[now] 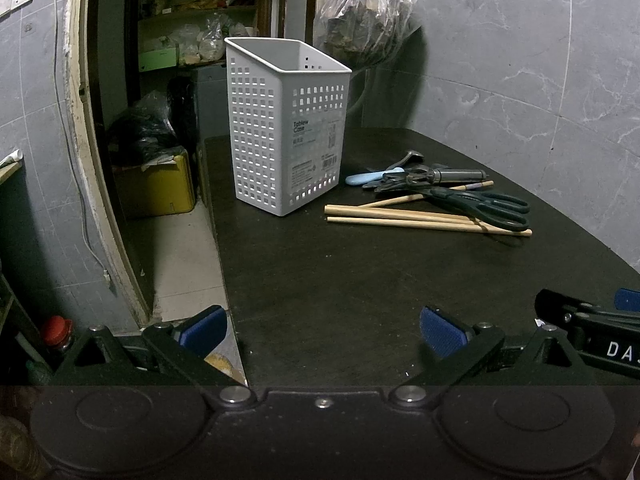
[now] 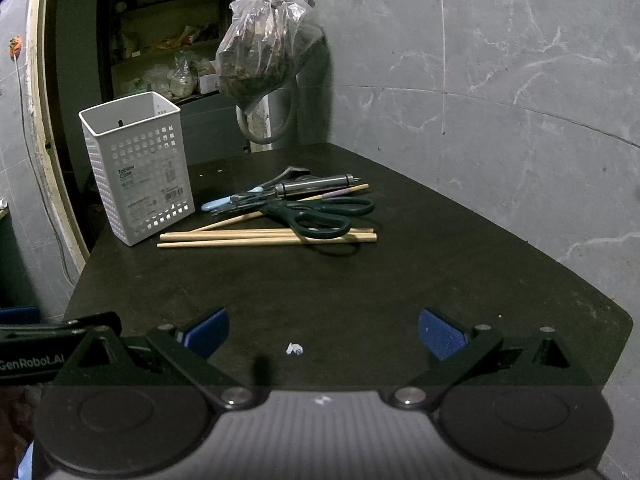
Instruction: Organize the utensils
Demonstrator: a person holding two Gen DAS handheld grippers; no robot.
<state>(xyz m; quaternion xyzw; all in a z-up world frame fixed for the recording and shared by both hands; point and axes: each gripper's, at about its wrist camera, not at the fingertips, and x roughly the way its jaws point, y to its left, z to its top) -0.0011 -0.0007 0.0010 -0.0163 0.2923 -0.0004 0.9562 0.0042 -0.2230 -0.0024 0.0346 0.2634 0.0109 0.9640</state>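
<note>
- Left wrist view: the left gripper [image 1: 323, 330] hovers low over the near edge of the dark table [image 1: 360, 280], jaws spread wide and empty. It is well apart from all utensils.
- The white perforated cutlery holder [image 1: 286, 132] stands upright at the table's far left corner, labelled face toward the camera, open top clear. Judgement: it is the destination, placed within reach of the pile.
- Just right of the holder lies the utensil pile. Wooden chopsticks [image 1: 424, 218] lie flat, roughly parallel, nearest the camera. Dark-handled scissors [image 1: 480, 204] rest across their right ends.
- Behind the scissors lie a blue-handled utensil [image 1: 366, 177], a metal cylindrical tool [image 1: 460, 176] and a spoon-like metal piece [image 1: 412, 157]; how they interlock cannot be told.
- Part of the right gripper [image 1: 592, 320] enters at the right edge, beside the left one.
- Right wrist view: the right gripper [image 2: 323, 332] is likewise released, fingers parted with nothing between them, aimed along the table toward the pile.
- The holder [image 2: 138, 168] appears left of the pile and looks empty from here. The scissors [image 2: 324, 216] overlie the chopsticks [image 2: 256, 238].
- A small white scrap [image 2: 295, 349] lies on the table between the pads.
- Judgement: no utensil is stowed yet. The scissors, lying on top, likely need lifting first so the chopsticks come free without scattering.
</note>
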